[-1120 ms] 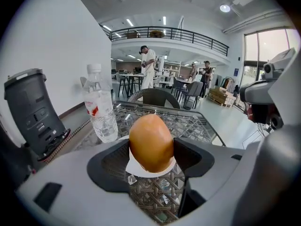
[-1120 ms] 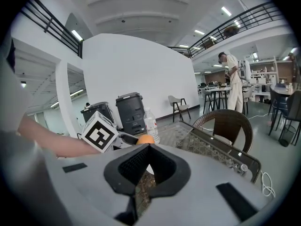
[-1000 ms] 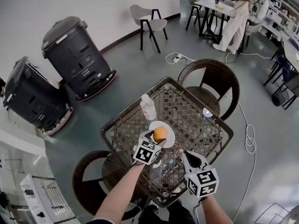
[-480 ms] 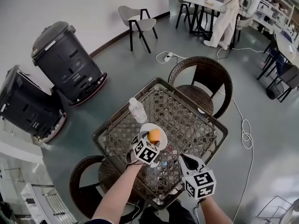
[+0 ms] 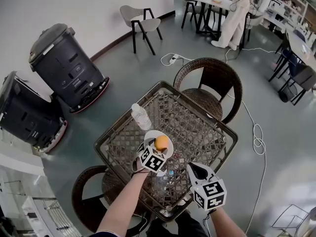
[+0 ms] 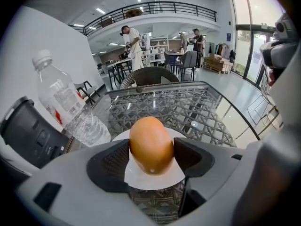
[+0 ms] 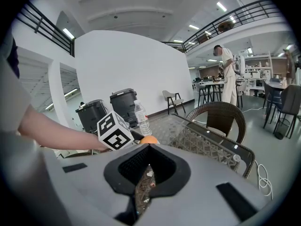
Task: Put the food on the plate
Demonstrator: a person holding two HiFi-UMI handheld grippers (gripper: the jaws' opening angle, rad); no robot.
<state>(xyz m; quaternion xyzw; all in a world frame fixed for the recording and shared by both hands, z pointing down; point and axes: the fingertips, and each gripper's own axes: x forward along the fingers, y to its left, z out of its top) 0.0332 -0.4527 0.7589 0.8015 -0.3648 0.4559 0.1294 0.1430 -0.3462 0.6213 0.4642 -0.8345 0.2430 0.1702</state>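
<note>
- My left claw [image 5: 159, 145] is clamped on the orange [image 6: 151, 145]; both pads press against its sides, and it sits upright between them.
- The orange hangs directly over the white plate [image 5: 150, 137], which lies about mid-table on the woven, glass-topped table [image 5: 202, 127]. In the left gripper view, white plate shows beneath and round the fruit, so it looks well centred.
- I cannot tell whether the underside of the orange already touches the plate or sits just above it.
- A clear water bottle [image 5: 141, 116] stands just beside the plate, toward the far left edge of the table. It is apart from my claw, though close enough to mind.
- My right claw [image 5: 193, 167] waits over the near right edge of the table, its jaws drawn all but together with nothing between them. It has no part in this step.
- I judge the step in hand to be the placing itself: carrying is done and only the release is left.
- Next, I would lower the left claw until the fruit rests on the plate, then part the jaws gently and evenly.
- An orange rolls, so a lopsided release could nudge it off the rim toward the bottle.
- After that, I would draw the left claw straight back toward the near edge, clear of plate and bottle.
</note>
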